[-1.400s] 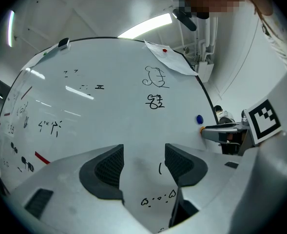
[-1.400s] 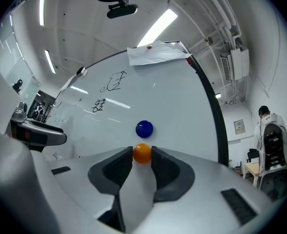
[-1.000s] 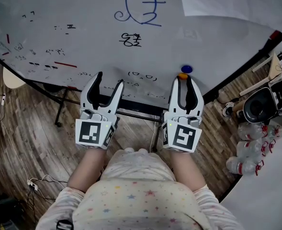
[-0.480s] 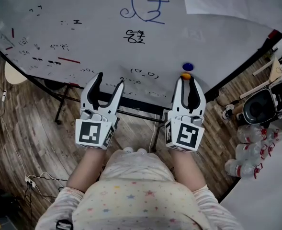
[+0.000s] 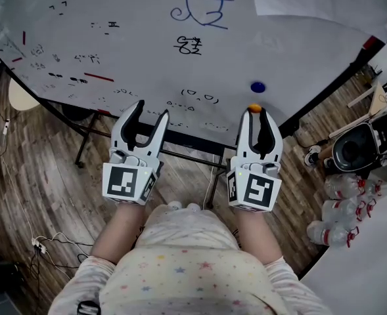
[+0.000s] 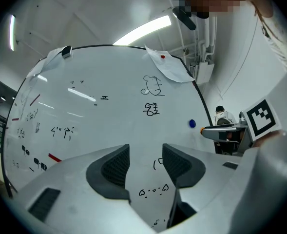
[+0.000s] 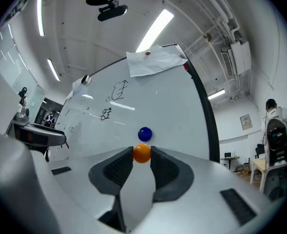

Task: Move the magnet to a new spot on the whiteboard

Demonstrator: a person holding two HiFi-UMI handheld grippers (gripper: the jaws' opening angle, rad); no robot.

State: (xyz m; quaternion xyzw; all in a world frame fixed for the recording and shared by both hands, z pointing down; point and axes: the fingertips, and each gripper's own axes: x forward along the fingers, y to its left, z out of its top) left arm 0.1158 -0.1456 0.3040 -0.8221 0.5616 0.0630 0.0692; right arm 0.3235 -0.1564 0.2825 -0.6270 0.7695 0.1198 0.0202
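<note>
The whiteboard (image 5: pixel 298 51) carries a blue magnet (image 5: pixel 257 86), an orange magnet (image 5: pixel 253 108) just below it, a paper sheet (image 5: pixel 324 2) and marker scribbles (image 5: pixel 188 44).

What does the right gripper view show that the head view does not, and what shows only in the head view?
Only the right gripper view: the right gripper with its jaws pressed on both sides of the orange magnet, and the ceiling lights. Only the head view: the person's star-print shirt, the wooden floor and the plastic bottles. Both: the orange magnet near the blue magnet on the whiteboard.
</note>
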